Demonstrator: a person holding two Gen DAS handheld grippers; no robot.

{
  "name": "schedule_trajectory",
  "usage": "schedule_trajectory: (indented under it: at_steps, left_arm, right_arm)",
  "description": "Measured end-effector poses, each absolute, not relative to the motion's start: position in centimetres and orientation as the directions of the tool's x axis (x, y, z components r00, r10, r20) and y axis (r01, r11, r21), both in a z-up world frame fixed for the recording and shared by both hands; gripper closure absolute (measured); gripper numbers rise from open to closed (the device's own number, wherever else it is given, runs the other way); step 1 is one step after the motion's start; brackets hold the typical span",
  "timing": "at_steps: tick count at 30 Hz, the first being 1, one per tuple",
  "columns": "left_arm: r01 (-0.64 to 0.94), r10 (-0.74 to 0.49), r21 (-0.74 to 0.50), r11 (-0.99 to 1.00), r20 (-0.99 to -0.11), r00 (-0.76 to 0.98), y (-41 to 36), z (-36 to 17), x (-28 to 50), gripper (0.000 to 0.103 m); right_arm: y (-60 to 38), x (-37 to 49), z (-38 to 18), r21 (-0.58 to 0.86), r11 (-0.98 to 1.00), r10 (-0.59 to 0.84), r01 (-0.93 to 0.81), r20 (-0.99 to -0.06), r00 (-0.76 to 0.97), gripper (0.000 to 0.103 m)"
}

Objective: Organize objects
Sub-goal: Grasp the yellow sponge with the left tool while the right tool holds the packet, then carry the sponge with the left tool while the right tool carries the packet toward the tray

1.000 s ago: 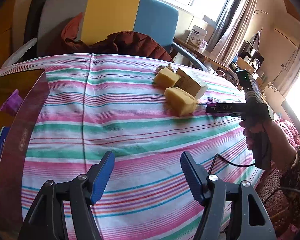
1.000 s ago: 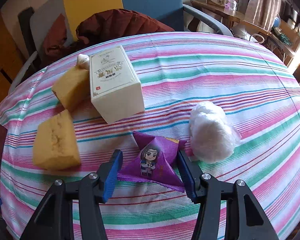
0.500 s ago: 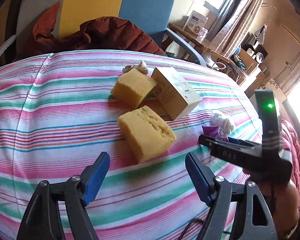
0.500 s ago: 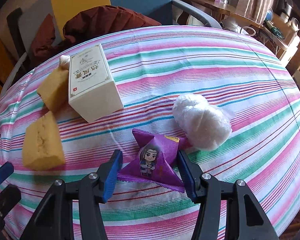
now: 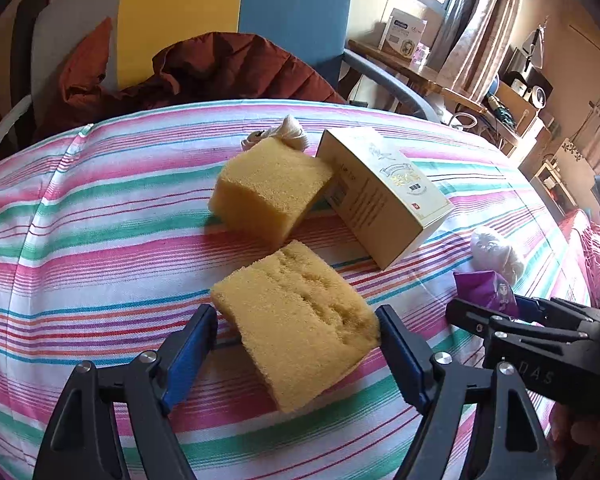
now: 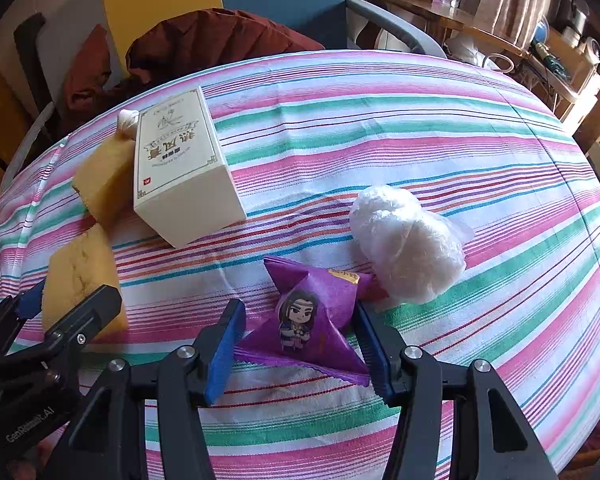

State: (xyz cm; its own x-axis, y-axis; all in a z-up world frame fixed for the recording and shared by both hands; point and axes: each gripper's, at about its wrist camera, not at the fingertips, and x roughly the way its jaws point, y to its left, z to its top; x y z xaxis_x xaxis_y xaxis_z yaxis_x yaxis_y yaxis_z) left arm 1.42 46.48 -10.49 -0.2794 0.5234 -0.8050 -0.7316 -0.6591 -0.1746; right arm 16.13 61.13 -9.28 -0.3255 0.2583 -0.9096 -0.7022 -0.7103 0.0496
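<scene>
Left claw first: in the left wrist view its two blue pads stand wide, one on each side of the near yellow sponge. The log of its jaws says they are closing a little now. The right pad is just at the sponge's corner — I cannot tell if it touches; the left pad stands apart from it. Behind this sponge lies a second yellow sponge, leaning on a cream box. A small cream yarn ball peeks out behind them. All lie on the striped cloth. At the right edge is the right claw, with a purple packet and a white plastic bundle.

From the right wrist view, the right claw has the purple packet between its blue pads — both pads press on the packet's sides, so it grips it. The white plastic bundle sits just beside the packet, touching its top corner. The cream box lies farther left, with both sponges past it.
</scene>
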Motion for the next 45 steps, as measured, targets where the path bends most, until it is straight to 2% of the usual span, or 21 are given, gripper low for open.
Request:
schedule_trajectory:
  at_steps: [3, 8, 15, 20, 29, 35, 40, 42, 45]
  left_arm:
    - [-0.780, 0.543, -0.120, -0.614, -0.782, -0.307, 45.4, -10.7, 2.0, 0.030]
    - [-0.759, 0.576, -0.176, -0.626, -0.761, -0.298, 43.0, -10.6, 1.0, 0.035]
    - [-0.733, 0.596, -0.195, -0.652, -0.729, -0.336, 39.5, -10.5, 0.9, 0.037]
    - [-0.695, 0.606, -0.226, -0.683, -0.706, -0.366, 36.5, -10.4, 0.7, 0.037]
    - [-0.706, 0.608, -0.199, -0.680, -0.691, -0.390, 32.8, -10.4, 2.3, 0.038]
    - [-0.677, 0.612, -0.231, -0.699, -0.683, -0.400, 30.3, -10.5, 2.2, 0.038]
    - [-0.665, 0.619, -0.253, -0.703, -0.678, -0.396, 29.1, -10.6, 2.6, 0.039]
    - [-0.668, 0.624, -0.258, -0.698, -0.677, -0.390, 29.0, -10.7, 2.9, 0.041]
    - [-0.674, 0.624, -0.252, -0.695, -0.678, -0.389, 29.1, -10.7, 3.2, 0.041]
  right_arm:
    - [61.0, 16.0, -9.2, 0.044, -0.712, 0.263, -0.701, -0.909, -0.324, 0.046]
    - [60.7, 16.4, -8.9, 0.062, -0.714, 0.257, -0.697, -0.903, -0.344, 0.046]
    - [58.8, 16.1, -8.6, 0.161, -0.753, 0.179, -0.638, -0.883, -0.433, 0.047]
    - [56.4, 14.3, -8.3, 0.169, -0.811, 0.153, -0.560, -0.863, -0.481, 0.047]
    - [52.8, 13.0, -8.9, 0.216, -0.864, 0.084, -0.455, -0.829, -0.552, 0.047]
    - [50.1, 12.2, -8.7, 0.183, -0.898, 0.091, -0.400, -0.812, -0.576, 0.047]
    - [48.5, 11.8, -9.4, 0.153, -0.921, 0.074, -0.360, -0.836, -0.543, 0.046]
    - [48.3, 11.5, -9.7, 0.149, -0.923, 0.063, -0.355, -0.852, -0.520, 0.044]
    - [48.2, 11.7, -9.1, 0.134, -0.927, 0.085, -0.351, -0.835, -0.544, 0.027]
